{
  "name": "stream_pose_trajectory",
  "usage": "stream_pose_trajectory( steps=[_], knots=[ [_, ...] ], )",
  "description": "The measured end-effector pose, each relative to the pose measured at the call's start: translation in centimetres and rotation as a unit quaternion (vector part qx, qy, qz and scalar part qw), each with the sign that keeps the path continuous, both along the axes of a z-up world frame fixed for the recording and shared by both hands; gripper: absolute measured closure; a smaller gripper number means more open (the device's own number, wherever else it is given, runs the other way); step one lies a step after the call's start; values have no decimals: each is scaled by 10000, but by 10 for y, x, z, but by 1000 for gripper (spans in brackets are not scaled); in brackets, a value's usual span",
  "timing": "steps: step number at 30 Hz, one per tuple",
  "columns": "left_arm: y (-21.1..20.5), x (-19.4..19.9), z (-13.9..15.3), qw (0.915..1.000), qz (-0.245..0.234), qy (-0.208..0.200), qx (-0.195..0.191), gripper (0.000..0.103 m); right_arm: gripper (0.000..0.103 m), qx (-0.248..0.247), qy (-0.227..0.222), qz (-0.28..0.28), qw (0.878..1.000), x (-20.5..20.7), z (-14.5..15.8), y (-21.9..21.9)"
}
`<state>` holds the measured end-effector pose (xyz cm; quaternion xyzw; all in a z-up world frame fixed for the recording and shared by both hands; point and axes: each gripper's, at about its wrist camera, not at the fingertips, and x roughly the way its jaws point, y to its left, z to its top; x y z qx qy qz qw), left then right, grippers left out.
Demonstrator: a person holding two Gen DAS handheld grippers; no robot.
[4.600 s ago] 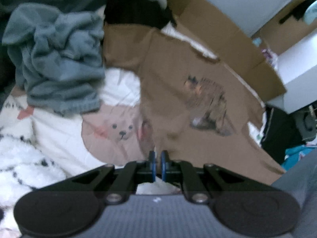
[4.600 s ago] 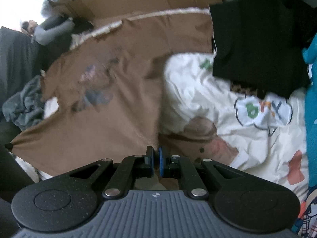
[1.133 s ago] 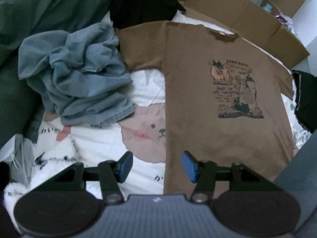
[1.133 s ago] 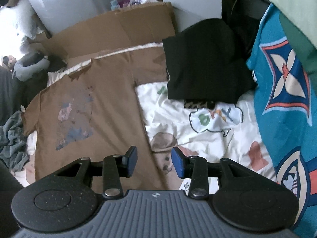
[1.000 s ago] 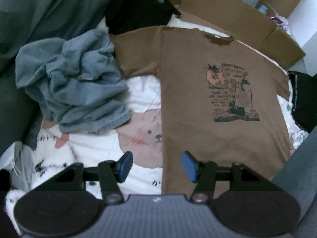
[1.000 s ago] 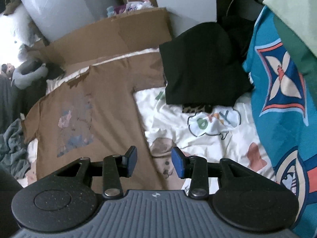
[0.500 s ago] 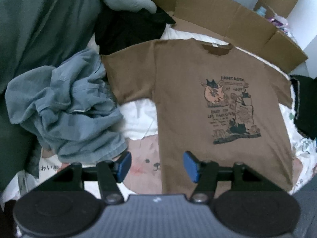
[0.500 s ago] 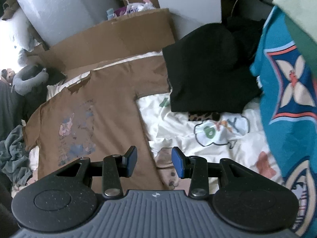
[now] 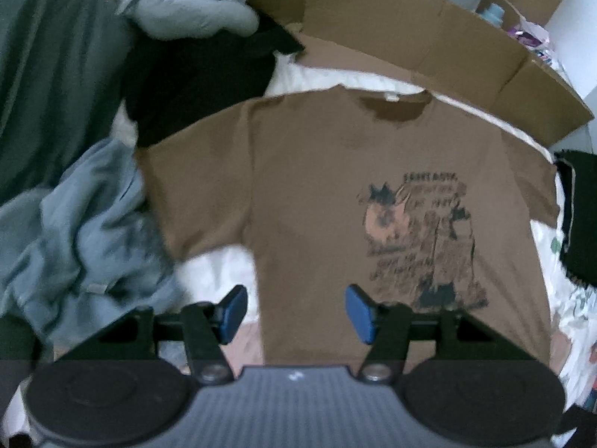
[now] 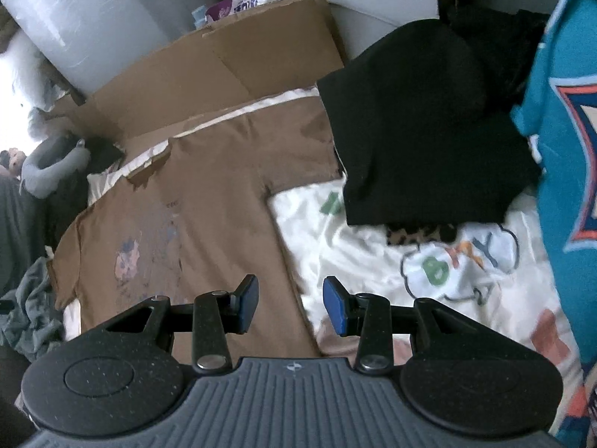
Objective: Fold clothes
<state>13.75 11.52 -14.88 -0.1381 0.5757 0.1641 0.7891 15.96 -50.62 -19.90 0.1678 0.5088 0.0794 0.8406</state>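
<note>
While both grippers hang over the bed, the brown t-shirt (image 9: 317, 194) lies flat, print up, on the white printed sheet (image 10: 373, 261). Left gripper (image 9: 294, 308): blue pads apart, nothing held, shirt's side edge below the gap. Right gripper (image 10: 290, 304): pads apart, empty, over the shirt's other side edge. Grey crumpled garment (image 9: 86, 231) at 9 o'clock of shirt, black folded garment (image 10: 421, 130) at 3 o'clock, cardboard (image 9: 429, 33) at 12.

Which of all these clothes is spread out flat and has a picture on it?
The brown T-shirt, lying flat with a printed picture on its front. The grey-blue garment is crumpled, and the black one shows no picture.
</note>
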Motion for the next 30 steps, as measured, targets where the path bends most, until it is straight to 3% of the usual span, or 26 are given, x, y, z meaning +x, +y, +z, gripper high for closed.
stream_pose_trajectory(
  steps=[7, 15, 23, 25, 29, 30],
  knots=[
    [-49, 82, -16, 9962, -844, -169, 109, 42, 58, 144, -84, -13, 9999, 36, -27, 8],
    [-114, 178, -54, 9862, -1588, -460, -5, 42, 58, 204, -210, -3, 9996, 78, -72, 21],
    [-170, 241, -109, 9767, -2083, -511, 44, 44, 58, -202, -629, -169, 9977, 127, -111, 32],
    [-179, 253, -122, 9751, -2149, -550, 26, 48, 59, -487, -781, -192, 9956, 141, -120, 35],
    [-199, 277, -146, 9727, -2230, -641, 67, 59, 77, -758, -1006, -59, 9920, 166, -142, 44],
    [-205, 280, -149, 9718, -2243, -731, 34, 59, 77, -790, -1101, -39, 9908, 170, -145, 46]
  ],
)
